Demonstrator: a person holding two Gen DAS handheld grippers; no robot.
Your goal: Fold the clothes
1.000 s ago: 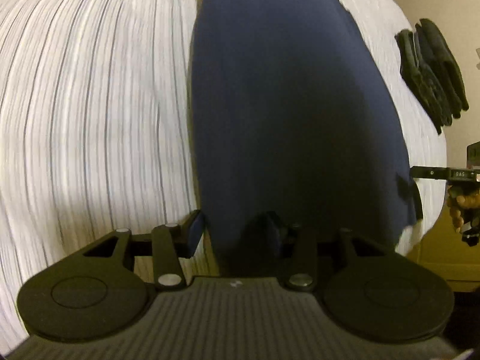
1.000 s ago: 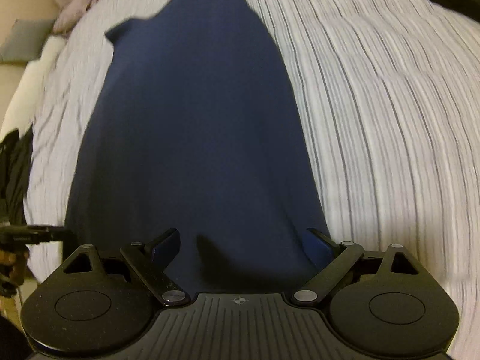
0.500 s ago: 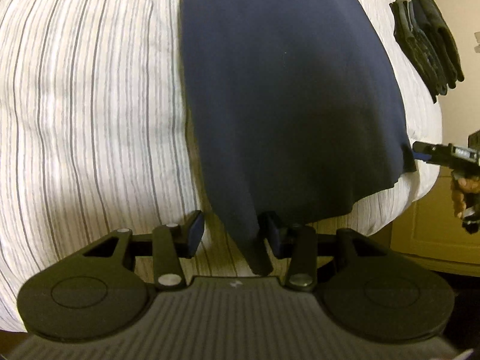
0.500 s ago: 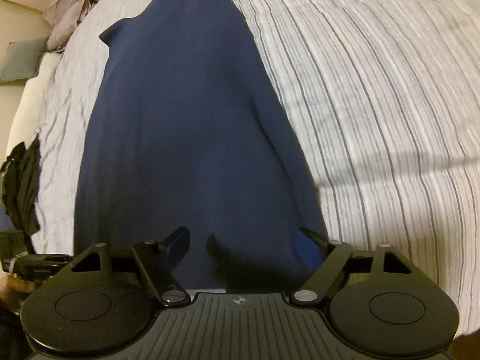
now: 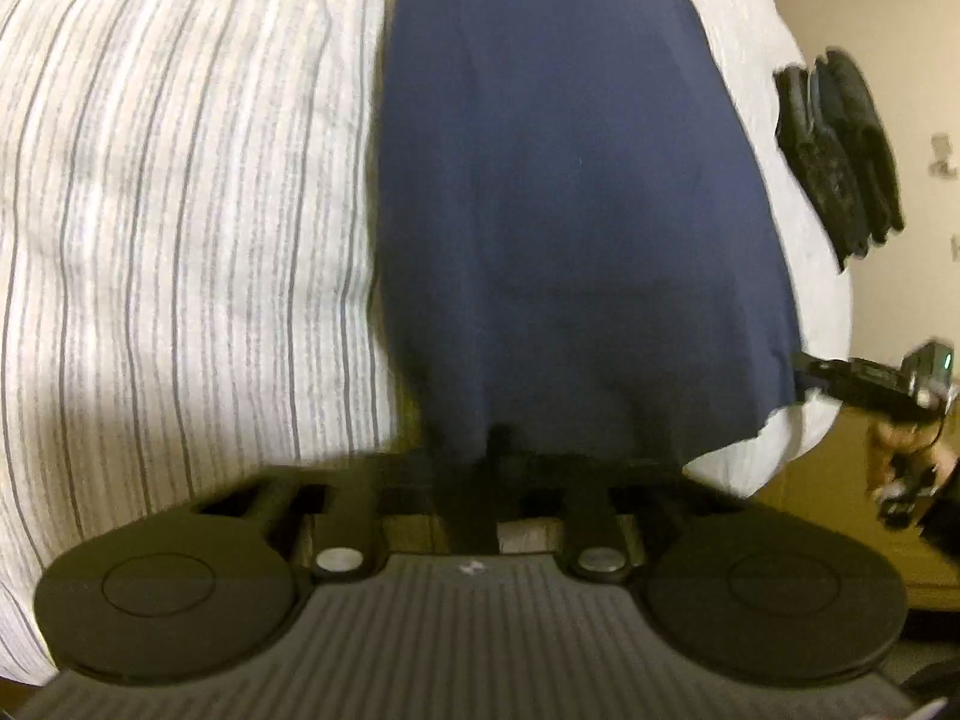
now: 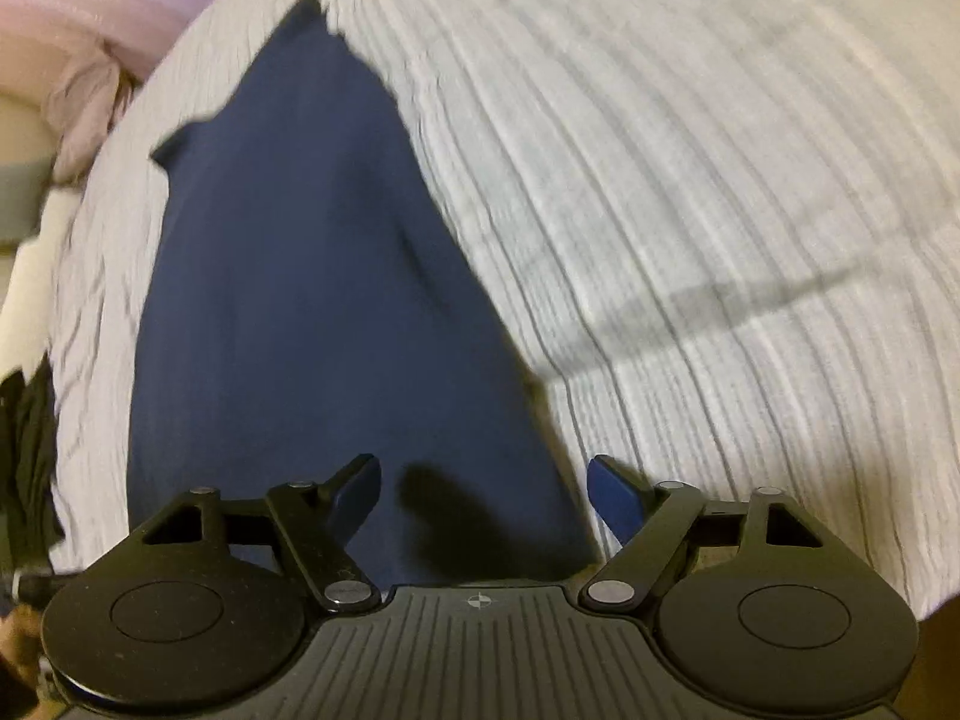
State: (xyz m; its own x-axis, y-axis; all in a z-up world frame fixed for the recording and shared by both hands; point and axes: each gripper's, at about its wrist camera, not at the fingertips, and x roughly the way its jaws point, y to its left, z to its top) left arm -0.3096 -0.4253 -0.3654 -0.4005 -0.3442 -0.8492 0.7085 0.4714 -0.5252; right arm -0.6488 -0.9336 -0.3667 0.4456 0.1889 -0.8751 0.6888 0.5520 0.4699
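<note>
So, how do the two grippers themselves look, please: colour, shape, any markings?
Both are matte black. The left gripper and the right gripper each have two round discs, silver pivot screws on angled link arms, a ribbed grey body with a small white crosshair mark. The right gripper's fingertips carry blue pads.

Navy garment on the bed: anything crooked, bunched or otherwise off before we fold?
Nothing stands out. The navy garment lies flat and smooth on the striped bedspread, its near hem at the bed's edge. The left gripper is shut on that hem; the right gripper has been closing, its pads not yet pressing the cloth.
</note>
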